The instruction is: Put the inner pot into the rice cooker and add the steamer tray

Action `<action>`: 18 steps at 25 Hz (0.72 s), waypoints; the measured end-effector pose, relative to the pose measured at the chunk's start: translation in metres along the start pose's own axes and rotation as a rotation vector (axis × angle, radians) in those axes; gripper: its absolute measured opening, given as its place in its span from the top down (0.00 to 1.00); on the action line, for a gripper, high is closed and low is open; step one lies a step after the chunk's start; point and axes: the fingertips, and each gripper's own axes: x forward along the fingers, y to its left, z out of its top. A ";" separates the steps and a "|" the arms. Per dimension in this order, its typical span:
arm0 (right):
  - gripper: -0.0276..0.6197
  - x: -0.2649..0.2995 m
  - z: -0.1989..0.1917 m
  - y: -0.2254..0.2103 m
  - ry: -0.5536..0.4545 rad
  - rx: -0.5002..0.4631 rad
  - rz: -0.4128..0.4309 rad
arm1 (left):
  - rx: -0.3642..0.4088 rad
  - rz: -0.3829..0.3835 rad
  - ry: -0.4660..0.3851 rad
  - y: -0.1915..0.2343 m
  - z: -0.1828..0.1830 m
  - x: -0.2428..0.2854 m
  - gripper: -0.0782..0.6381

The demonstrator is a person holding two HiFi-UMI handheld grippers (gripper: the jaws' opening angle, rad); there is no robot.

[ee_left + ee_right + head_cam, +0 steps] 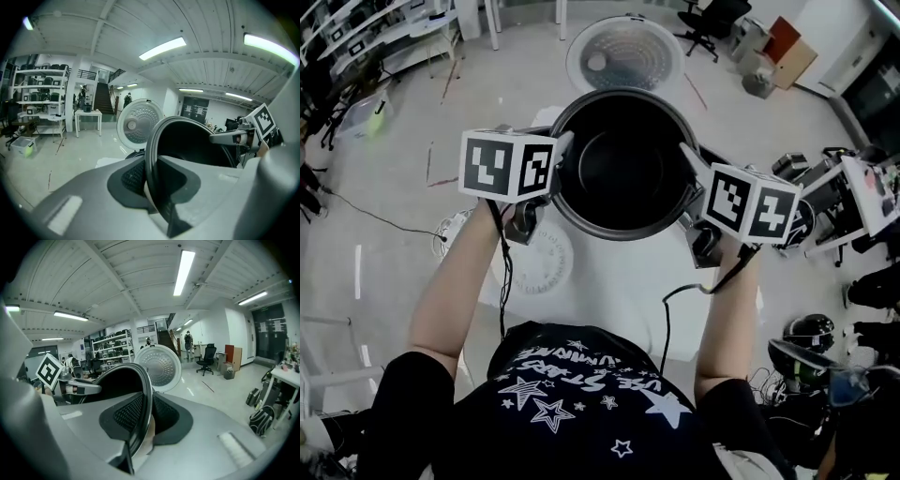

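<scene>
As left tongs (151, 180), right tongs (144, 420) clamp pot (623, 167)

I find the pot (623, 169) dark, matt inside, with a glossy rim. Lid (625, 53): bright, dimpled metal. My jaws are smooth matt grey plastic; the pads (126, 416) black, mesh-textured. Floor (516, 94): smooth, glossy.

Lab hall: equipment shelves (40, 89), office chair (206, 360), ceiling strip lights (183, 273) (staircase (103, 98) at back).

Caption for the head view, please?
The left gripper and right gripper clamp the inner pot by opposite edges, the rice cooker's open lid beyond.
</scene>
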 end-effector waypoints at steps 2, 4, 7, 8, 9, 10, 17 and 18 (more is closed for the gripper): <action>0.83 0.012 0.009 -0.005 0.002 -0.007 -0.015 | -0.011 -0.010 0.008 0.008 0.007 0.012 0.80; 0.83 0.025 0.017 -0.012 0.005 -0.012 -0.025 | -0.021 -0.016 0.014 0.015 0.013 0.024 0.80; 0.83 0.041 0.024 -0.022 0.018 0.007 -0.024 | -0.053 -0.047 0.030 0.023 0.020 0.043 0.80; 0.83 0.046 0.026 -0.023 0.022 0.016 -0.022 | -0.064 -0.059 0.035 0.025 0.022 0.047 0.80; 0.83 0.049 0.029 -0.024 0.023 0.021 -0.020 | -0.070 -0.068 0.038 0.028 0.024 0.050 0.80; 0.83 0.053 0.032 -0.024 0.025 0.022 -0.019 | -0.070 -0.073 0.039 0.031 0.028 0.052 0.80; 0.83 0.085 0.042 -0.031 0.063 0.012 -0.026 | -0.032 -0.070 0.069 0.052 0.045 0.075 0.79; 0.83 0.088 0.039 -0.033 0.071 0.013 -0.028 | -0.032 -0.068 0.075 0.053 0.044 0.079 0.79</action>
